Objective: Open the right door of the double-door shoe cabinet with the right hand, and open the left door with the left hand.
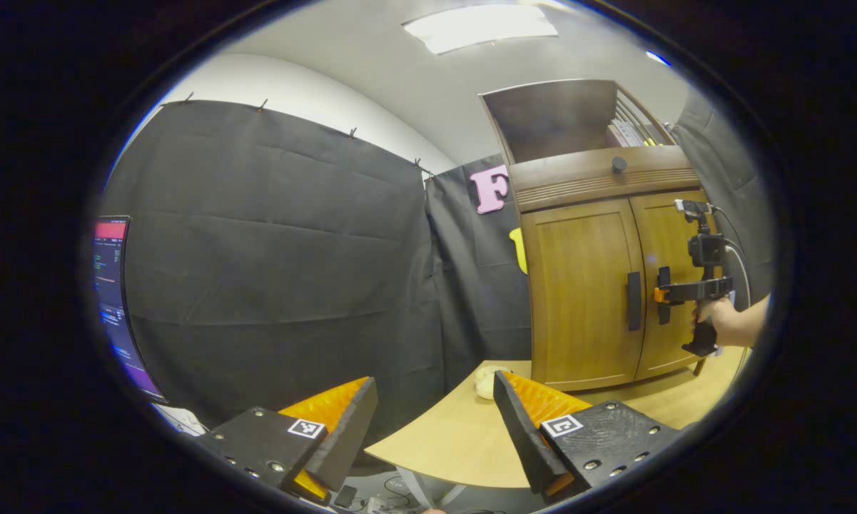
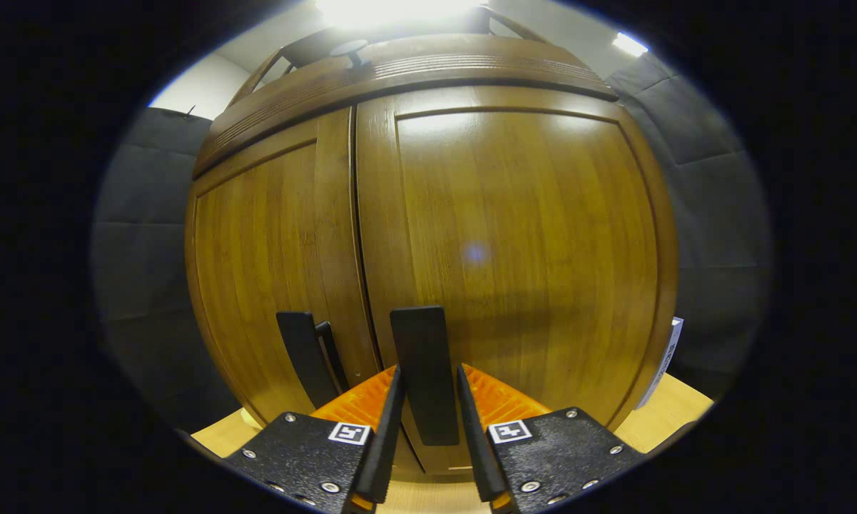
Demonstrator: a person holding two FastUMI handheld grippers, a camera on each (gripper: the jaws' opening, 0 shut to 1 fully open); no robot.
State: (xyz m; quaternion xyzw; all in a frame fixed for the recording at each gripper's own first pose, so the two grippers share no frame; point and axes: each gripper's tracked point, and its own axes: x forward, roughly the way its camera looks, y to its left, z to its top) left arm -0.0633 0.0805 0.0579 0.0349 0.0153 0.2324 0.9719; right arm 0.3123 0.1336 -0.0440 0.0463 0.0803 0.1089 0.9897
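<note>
The wooden shoe cabinet [image 1: 578, 178] stands on a table, with both doors closed. In the right gripper view, the right door [image 2: 514, 235] is right in front, and my right gripper [image 2: 429, 371] grips its dark vertical handle [image 2: 421, 335] with a finger pressed on each side. The left door [image 2: 271, 250] has its own dark handle [image 2: 303, 357] just beside. The left gripper view shows the right gripper [image 1: 662, 294], held by a hand [image 1: 724, 321], at the right door's handle. My left gripper [image 1: 434, 382] is open and holds nothing, well back from the left door [image 1: 578, 293] and its handle [image 1: 634, 300].
The pale wooden table [image 1: 457, 428] runs out in front of the cabinet, with a small pale lump [image 1: 487, 382] by the cabinet's left corner. A monitor [image 1: 114, 300] stands at far left. A round knob [image 1: 619, 164] sits on the panel above the doors.
</note>
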